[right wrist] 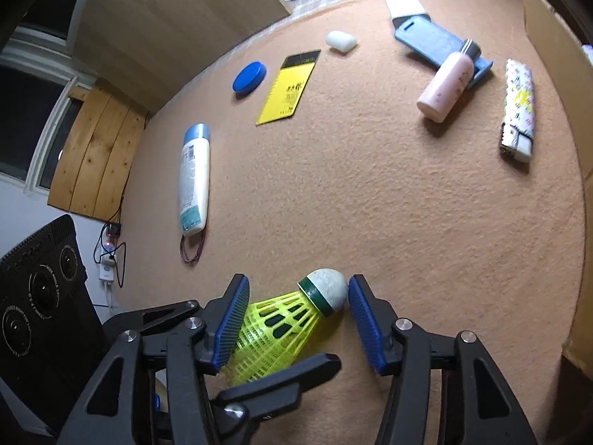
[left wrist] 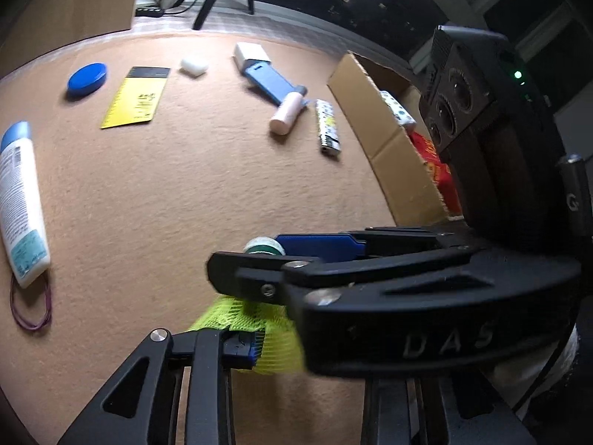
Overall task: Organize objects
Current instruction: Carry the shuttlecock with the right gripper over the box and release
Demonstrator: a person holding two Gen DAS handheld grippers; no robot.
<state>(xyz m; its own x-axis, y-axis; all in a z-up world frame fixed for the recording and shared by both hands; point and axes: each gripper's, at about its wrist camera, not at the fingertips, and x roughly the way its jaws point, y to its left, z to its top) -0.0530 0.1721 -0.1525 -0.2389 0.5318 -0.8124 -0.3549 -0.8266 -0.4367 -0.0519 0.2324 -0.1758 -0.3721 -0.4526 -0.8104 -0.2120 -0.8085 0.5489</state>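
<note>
Yellow mesh-skirted shuttlecock (right wrist: pixel 292 328), white cork with green band, tilted on tan carpet (right wrist: pixel 370 193)

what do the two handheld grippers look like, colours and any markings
Both are matte black plastic linkage frames joined by silver round-head screws. The right gripper has blue ribbed pads on its fingers. In the left wrist view its curved black body carries embossed letters "DAS", and a black module with three round dials and a green light sits above. The left gripper shows a matching blue pad edge.
</note>
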